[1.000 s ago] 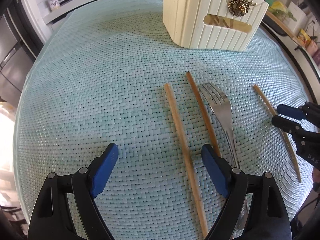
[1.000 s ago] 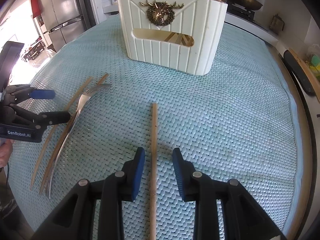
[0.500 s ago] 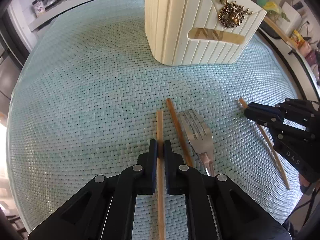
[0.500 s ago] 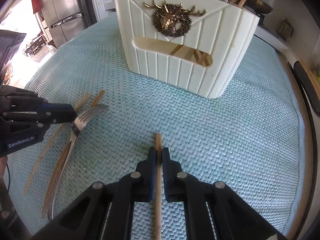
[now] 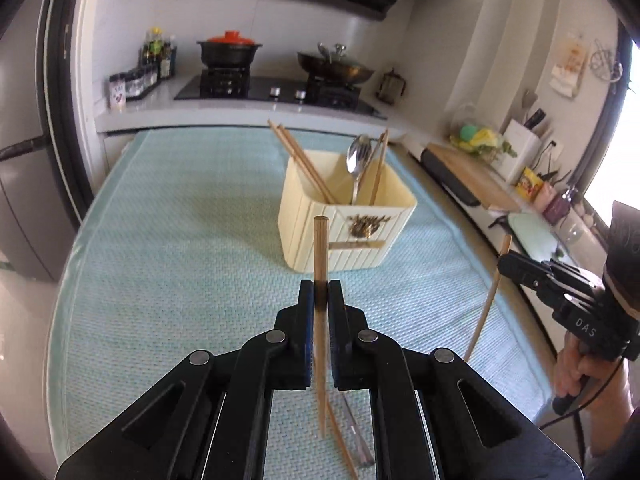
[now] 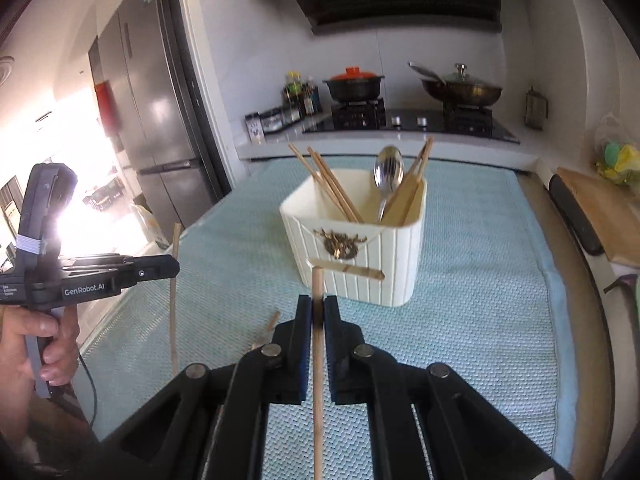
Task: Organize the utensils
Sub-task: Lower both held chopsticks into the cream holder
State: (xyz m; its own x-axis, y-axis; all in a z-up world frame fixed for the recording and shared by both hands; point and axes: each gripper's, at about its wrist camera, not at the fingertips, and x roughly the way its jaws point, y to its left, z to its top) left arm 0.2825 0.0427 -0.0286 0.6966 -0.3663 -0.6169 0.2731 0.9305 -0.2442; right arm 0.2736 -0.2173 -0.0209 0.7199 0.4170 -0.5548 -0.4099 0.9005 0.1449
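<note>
My left gripper (image 5: 320, 292) is shut on a wooden chopstick (image 5: 321, 248), lifted above the mat and held upright. My right gripper (image 6: 317, 306) is shut on another wooden chopstick (image 6: 318, 360), also lifted. Each gripper shows in the other's view: the right gripper (image 5: 505, 261) with its chopstick (image 5: 490, 300), and the left gripper (image 6: 172, 268) with its chopstick (image 6: 173, 304). The cream utensil holder (image 5: 348, 228) stands ahead on the mat, also in the right wrist view (image 6: 356, 256), holding several chopsticks and a spoon (image 6: 387, 174). A chopstick (image 5: 338, 436) and a fork handle (image 5: 358, 440) lie on the mat below my left gripper.
A pale blue woven mat (image 5: 180, 248) covers the table. Behind it is a counter with a stove, a black pot (image 5: 229, 52) and a wok (image 5: 336, 66). A fridge (image 6: 148, 120) stands on the left. A cutting board (image 5: 472, 176) lies at the right.
Both grippers closed on their chopsticks and have lifted them off the mat, tilting up so the views now face the holder and kitchen.
</note>
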